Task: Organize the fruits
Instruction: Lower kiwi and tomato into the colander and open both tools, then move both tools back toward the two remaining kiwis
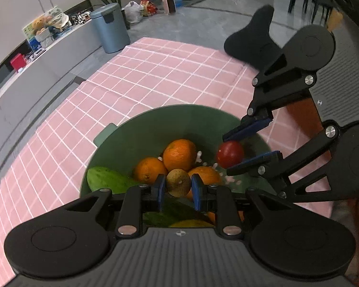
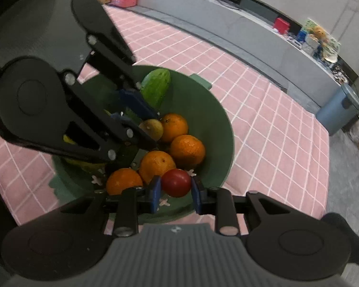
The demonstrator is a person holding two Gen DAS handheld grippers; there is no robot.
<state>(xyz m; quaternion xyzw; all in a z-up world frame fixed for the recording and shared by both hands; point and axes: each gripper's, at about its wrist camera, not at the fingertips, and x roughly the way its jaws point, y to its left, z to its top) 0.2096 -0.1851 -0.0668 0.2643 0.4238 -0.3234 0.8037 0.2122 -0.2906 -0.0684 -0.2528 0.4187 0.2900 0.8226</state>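
Observation:
A green bowl [image 1: 155, 124] [image 2: 215, 119] stands on the pink checked tablecloth. Inside lie several oranges [image 1: 179, 155] [image 2: 186, 150] and a green cucumber [image 1: 107, 180] [image 2: 155, 86]. My left gripper [image 1: 178, 187] [image 2: 141, 122] is shut on a small brownish-green round fruit [image 1: 178, 183] [image 2: 152, 129] over the bowl. My right gripper [image 2: 176, 191] [image 1: 237, 154] is shut on a red tomato [image 2: 176, 183] [image 1: 229, 154], held above the bowl's right side. Both pairs of blue pads [image 1: 161, 189] press on their fruit.
The pink tablecloth [image 1: 155, 79] [image 2: 275, 131] spreads beyond the bowl. A grey-blue bin [image 1: 110, 28] [image 2: 339, 110] stands on the floor past the table edge. A long grey counter [image 2: 227, 16] with clutter runs behind. A dark gloved hand [image 1: 253, 40] shows behind the right gripper.

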